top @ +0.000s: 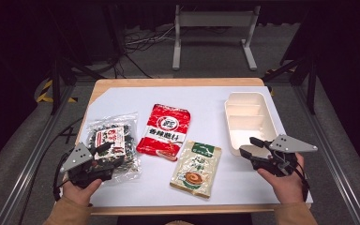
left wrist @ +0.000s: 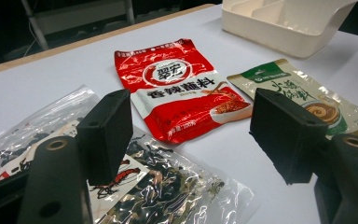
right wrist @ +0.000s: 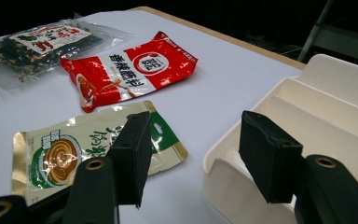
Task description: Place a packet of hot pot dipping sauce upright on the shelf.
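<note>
Three food packets lie flat on the white table top. At the left is a clear bag of dark dried pieces, in the middle a red packet, and toward the front a beige and green packet. A cream compartment tray stands at the right. My left gripper hovers open over the clear bag's near corner, holding nothing. My right gripper is open at the tray's near left corner, also with nothing between its pads.
The white sheet covers a wooden table whose edge shows at the back. A white metal stand and cables sit on the floor beyond. Bare white surface lies between the packets and the tray.
</note>
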### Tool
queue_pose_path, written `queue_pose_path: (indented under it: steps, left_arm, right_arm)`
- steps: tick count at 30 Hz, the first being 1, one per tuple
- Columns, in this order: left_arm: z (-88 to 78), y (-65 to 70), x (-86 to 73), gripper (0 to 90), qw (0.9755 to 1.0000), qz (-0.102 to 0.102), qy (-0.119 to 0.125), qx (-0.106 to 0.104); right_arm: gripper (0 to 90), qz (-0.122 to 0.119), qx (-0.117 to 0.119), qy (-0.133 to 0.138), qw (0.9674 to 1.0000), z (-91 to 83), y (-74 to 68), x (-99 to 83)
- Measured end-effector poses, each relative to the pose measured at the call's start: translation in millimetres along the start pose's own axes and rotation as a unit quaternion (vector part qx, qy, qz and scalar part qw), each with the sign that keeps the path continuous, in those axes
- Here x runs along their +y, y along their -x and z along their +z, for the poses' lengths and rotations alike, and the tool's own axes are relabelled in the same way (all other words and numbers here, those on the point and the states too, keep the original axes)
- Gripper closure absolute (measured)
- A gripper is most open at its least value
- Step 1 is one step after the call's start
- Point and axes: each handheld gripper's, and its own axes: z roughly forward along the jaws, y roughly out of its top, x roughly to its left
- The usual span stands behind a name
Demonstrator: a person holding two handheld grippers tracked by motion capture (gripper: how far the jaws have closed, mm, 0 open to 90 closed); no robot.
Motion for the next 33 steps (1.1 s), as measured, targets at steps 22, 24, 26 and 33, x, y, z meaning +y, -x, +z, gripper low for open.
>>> queue_pose_path:
  steps: [22, 24, 26, 33]
  left_arm:
    - [-1.3, -0.3, -4.5, 29.2, 0.9999, -0.001, -0.014, 0.003]
    - [-1.4, -0.2, -4.7, 29.1, 0.9999, -0.001, -0.014, 0.003]
    - [-1.7, 0.1, -5.1, 29.1, 0.9999, -0.003, -0.014, 0.004]
    - [-1.3, -0.4, -6.1, 28.0, 0.9999, -0.004, -0.013, 0.004]
  right_arm:
    - [44.7, -0.028, 0.046, -0.03, 0.9981, 42.8, -7.4, 33.3]
    - [44.7, -0.03, 0.045, -0.033, 0.998, 45.6, -7.3, 34.7]
    - [45.2, -0.032, 0.046, -0.038, 0.9977, 51.1, -6.8, 37.5]
    - [43.1, -0.03, 0.063, -0.05, 0.9963, 65.3, -5.9, 45.0]
